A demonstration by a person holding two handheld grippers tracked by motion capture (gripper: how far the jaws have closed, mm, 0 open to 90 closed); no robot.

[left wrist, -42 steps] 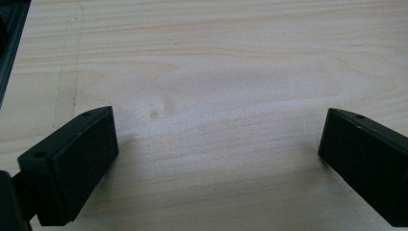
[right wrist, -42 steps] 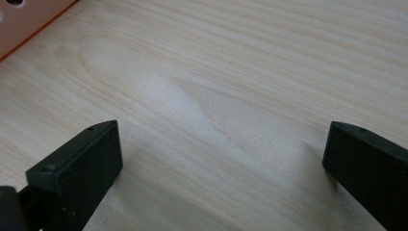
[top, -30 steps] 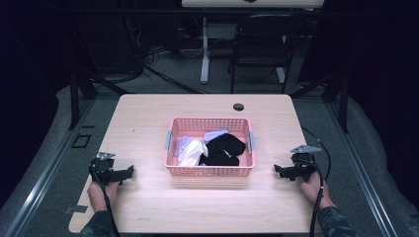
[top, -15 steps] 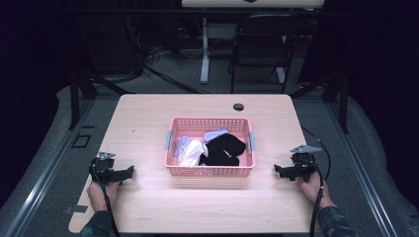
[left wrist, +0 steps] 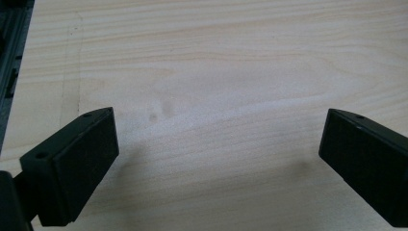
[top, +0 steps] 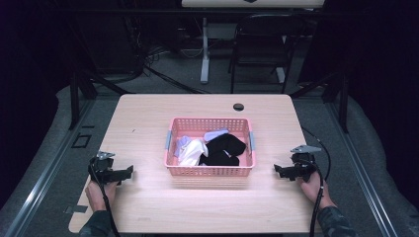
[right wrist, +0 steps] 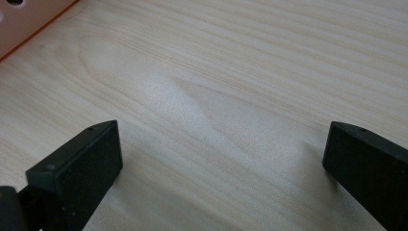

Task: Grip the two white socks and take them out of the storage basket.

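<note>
**Pink basket of clothes sits mid-table, both grippers wide open at its sides**

While the pink basket stands at the middle of the wooden table, it holds a small heap of clothing: a black garment on its right side, a white piece touching it on the left, and a pale lilac piece at the left wall. Near the table's far edge lies a small dark round thing, well apart from the basket. The left gripper rests low over the table near its front left, jaws pointing toward the basket; its own view shows the jaws spread wide over bare wood. The right gripper sits near the front right, also aimed at the basket, jaws likewise wide apart and holding nothing, with a corner of the basket at its view's upper left.
</note>
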